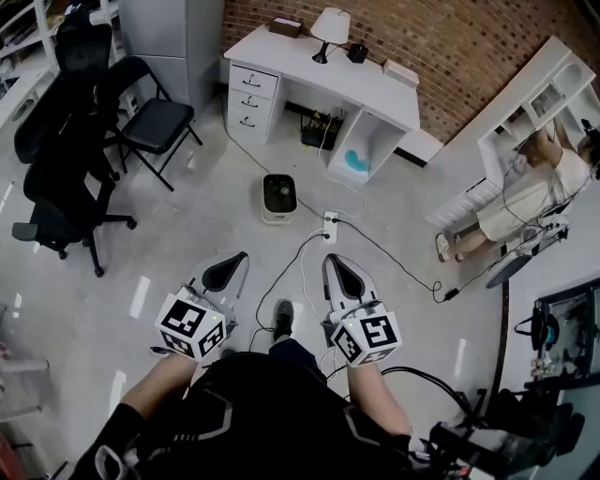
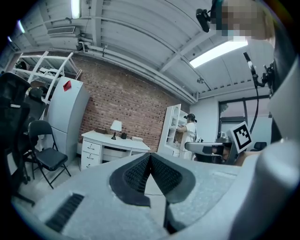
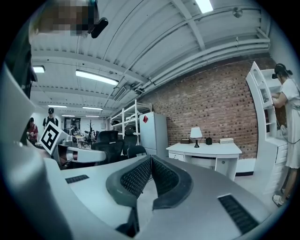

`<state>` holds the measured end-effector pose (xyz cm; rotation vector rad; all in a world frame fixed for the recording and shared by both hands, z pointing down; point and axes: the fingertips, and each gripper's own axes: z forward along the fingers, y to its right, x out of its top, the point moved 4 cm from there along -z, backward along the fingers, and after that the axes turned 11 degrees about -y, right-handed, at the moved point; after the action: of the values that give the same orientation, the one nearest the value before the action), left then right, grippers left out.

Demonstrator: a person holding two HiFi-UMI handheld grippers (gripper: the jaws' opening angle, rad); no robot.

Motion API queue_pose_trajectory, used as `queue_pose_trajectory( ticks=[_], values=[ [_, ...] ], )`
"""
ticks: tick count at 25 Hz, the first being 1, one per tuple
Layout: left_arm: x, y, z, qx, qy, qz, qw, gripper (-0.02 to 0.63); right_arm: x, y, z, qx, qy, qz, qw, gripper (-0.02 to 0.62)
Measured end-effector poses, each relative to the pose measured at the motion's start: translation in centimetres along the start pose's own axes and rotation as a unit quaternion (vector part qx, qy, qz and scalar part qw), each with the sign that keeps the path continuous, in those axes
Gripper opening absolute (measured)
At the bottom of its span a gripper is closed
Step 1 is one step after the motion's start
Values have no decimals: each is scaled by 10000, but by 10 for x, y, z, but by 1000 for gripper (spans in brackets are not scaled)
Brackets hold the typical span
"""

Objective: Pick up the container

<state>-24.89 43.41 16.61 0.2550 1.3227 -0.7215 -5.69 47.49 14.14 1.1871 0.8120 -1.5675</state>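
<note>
A small cream container (image 1: 279,198) with a dark top stands on the pale floor in front of the white desk, well ahead of both grippers. My left gripper (image 1: 234,262) is held at waist height, jaws shut and empty. Beside it my right gripper (image 1: 332,262) is also shut, with nothing in it. In the left gripper view the two dark pads meet at the left gripper's tip (image 2: 150,155), aimed toward the desk. In the right gripper view the pads of the right gripper (image 3: 151,159) are likewise pressed together. I cannot see the container in either gripper view.
A white desk (image 1: 328,70) with a lamp (image 1: 330,28) stands against the brick wall. A power strip (image 1: 329,228) and cables trail over the floor near the container. A black folding chair (image 1: 155,122) and office chairs (image 1: 66,178) are at the left. A person (image 1: 525,197) stands at white shelves (image 1: 539,103) at the right.
</note>
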Motion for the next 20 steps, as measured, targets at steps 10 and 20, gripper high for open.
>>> queue_pose_trajectory(
  ticks=[10, 20],
  values=[
    [44, -17, 91, 253, -130, 102, 9995, 7, 19, 81, 64, 533, -23, -165, 9984, 8],
    [69, -16, 174, 483, -401, 35, 9980, 8, 21, 176, 91, 752, -58, 58, 9971, 8]
  ],
)
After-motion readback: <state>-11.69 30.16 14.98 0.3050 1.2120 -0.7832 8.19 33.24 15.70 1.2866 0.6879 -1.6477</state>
